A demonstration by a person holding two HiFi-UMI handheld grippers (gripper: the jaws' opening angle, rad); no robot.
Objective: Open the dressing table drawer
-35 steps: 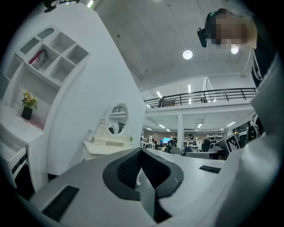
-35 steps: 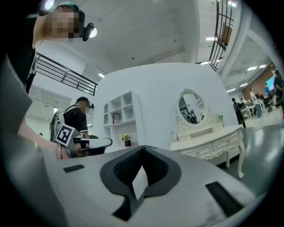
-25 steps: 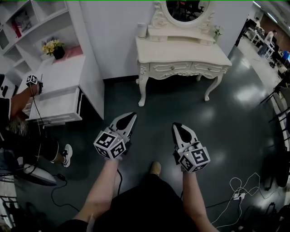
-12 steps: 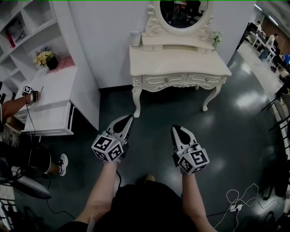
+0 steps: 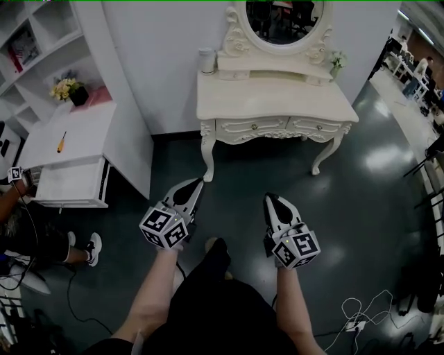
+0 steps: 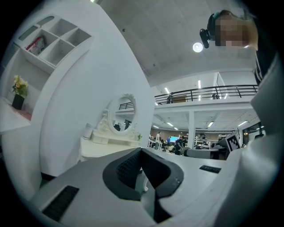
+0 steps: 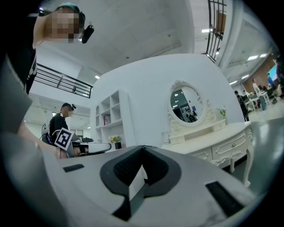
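Observation:
The white dressing table (image 5: 274, 93) with its oval mirror (image 5: 281, 17) stands against the far wall. Two shut drawers (image 5: 284, 128) with small knobs run along its front. My left gripper (image 5: 197, 182) and right gripper (image 5: 270, 197) hover side by side over the dark floor, well short of the table. Both point level toward it, shut and empty. In the left gripper view the table (image 6: 104, 148) shows beyond the closed tips (image 6: 142, 150). The right gripper view shows the drawer fronts (image 7: 228, 145) to the right of its closed tips (image 7: 143, 146).
A white shelf unit and desk (image 5: 76, 125) stand at left, with a pulled-out drawer (image 5: 69, 182), a yellow screwdriver (image 5: 61, 142) and flowers (image 5: 66, 90). A seated person (image 5: 21, 215) is at the left edge. Cables (image 5: 361, 312) lie on the floor at lower right. A white canister (image 5: 207, 60) sits on the table.
Both grippers and the camera have advanced toward the dressing table, which now looks nearer. The person at left has drawn an arm back off the desk. My foot has stepped forward.

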